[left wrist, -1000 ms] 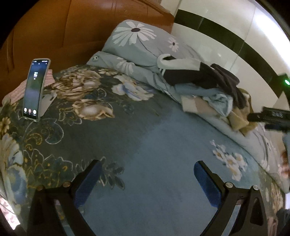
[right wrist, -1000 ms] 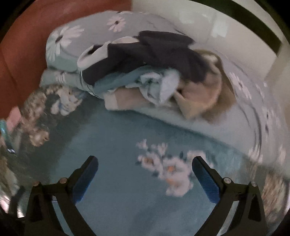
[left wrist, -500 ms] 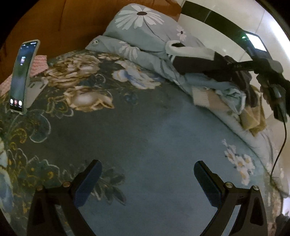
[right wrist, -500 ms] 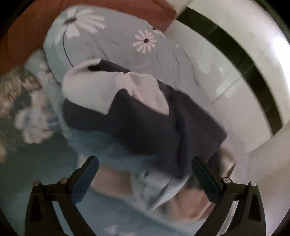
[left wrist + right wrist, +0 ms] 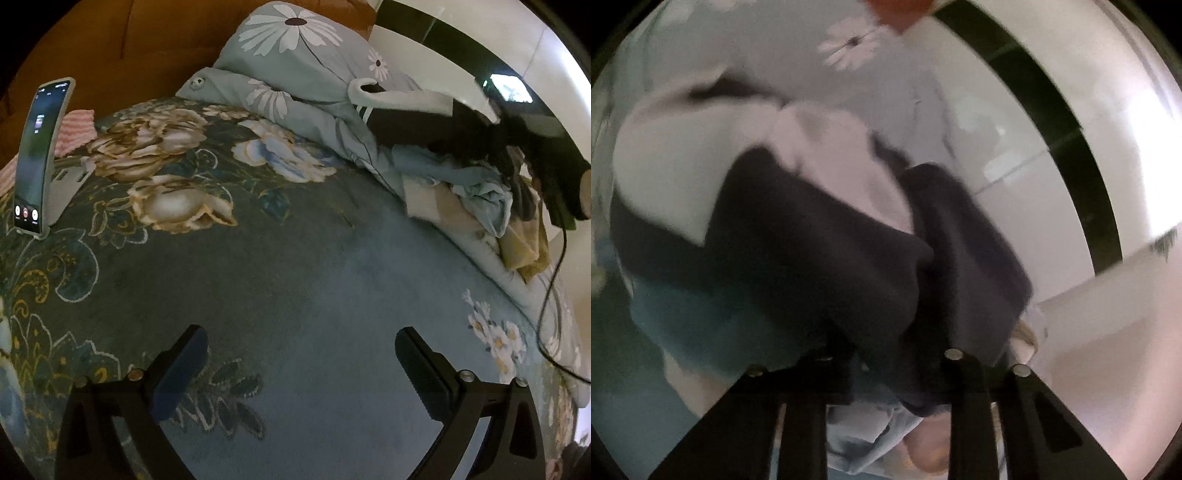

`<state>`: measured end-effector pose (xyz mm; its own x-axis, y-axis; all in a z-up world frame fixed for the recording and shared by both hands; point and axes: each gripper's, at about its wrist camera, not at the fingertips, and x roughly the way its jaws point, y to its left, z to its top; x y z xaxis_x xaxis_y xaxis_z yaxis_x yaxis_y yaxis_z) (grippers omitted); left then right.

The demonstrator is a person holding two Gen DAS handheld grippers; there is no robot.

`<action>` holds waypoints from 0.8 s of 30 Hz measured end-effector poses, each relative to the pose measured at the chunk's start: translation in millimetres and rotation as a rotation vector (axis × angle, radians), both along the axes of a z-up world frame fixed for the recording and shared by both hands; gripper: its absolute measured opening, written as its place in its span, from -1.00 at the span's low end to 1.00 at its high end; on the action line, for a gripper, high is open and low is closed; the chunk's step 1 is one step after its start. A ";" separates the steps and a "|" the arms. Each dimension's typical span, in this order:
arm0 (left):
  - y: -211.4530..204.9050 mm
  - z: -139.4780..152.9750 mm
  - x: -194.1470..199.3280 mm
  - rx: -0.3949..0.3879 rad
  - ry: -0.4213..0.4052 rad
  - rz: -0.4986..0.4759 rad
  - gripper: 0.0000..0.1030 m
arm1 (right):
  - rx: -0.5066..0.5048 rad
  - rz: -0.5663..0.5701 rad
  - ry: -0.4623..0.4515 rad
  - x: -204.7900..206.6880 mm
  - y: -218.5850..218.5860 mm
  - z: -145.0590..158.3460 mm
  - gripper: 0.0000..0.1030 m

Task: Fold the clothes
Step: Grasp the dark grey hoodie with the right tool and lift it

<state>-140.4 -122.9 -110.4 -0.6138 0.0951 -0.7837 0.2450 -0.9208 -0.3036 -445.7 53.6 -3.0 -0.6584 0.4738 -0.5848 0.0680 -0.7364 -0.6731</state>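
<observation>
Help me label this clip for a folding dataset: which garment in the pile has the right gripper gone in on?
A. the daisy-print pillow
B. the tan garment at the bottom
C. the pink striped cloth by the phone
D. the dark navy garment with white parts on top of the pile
D: in the right wrist view the right gripper is closing with the dark navy garment bunched between its narrowed fingers, on top of the pile.

From my left wrist view, the phone (image 5: pixel 37 155) stood propped on its stand at the left edge of the frame, on the bedspread (image 5: pixel 295 280) that filled the middle. The pillow (image 5: pixel 295 48) lay at upper centre, against the headboard (image 5: pixel 110 55) behind it. The pile of clothes (image 5: pixel 461 162) sat at upper right, below and right of the pillow, with the wall (image 5: pixel 461 48) behind.
</observation>
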 end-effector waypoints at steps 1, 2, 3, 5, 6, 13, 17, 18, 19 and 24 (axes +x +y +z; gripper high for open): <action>0.1 1.2 0.8 0.003 -0.001 -0.002 1.00 | -0.021 -0.004 0.025 1.9 1.4 9.4 -0.66; 0.1 2.8 2.1 0.005 -0.002 -0.004 1.00 | -0.042 -0.007 0.050 4.6 3.1 19.7 -0.70; 0.3 4.8 3.8 0.004 -0.001 -0.007 1.00 | -0.054 -0.010 0.083 8.8 5.3 31.4 -0.81; 0.7 10.8 8.5 0.001 0.002 -0.009 1.00 | -0.064 -0.019 0.153 18.4 11.7 56.1 -0.81; 0.7 14.2 11.1 0.002 0.005 -0.009 1.00 | -0.076 -0.024 0.166 21.9 16.3 67.5 -0.81; 2.3 40.9 30.9 0.016 0.028 -0.019 1.00 | -0.138 -0.046 0.213 56.7 27.6 111.1 -0.82; 0.3 60.5 40.6 0.042 0.050 -0.024 1.00 | -0.161 -0.043 0.244 78.4 25.5 135.7 -0.82; 0.2 67.9 44.0 0.038 0.067 -0.024 1.00 | -0.175 -0.041 0.258 88.4 27.0 146.6 -0.82; 0.1 75.4 47.4 0.034 0.084 -0.025 1.00 | -0.187 -0.040 0.270 95.3 27.6 156.3 -0.82; 0.3 108.8 63.2 0.019 0.135 -0.035 1.00 | -0.263 -0.030 0.294 153.9 38.5 194.8 -0.82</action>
<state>-77.2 -122.6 -1.6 -0.7093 0.1327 -0.6923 0.1682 -0.9219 -0.3491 -291.8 92.1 191.8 -0.8042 0.3539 -0.4775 -0.1232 -0.8852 -0.4485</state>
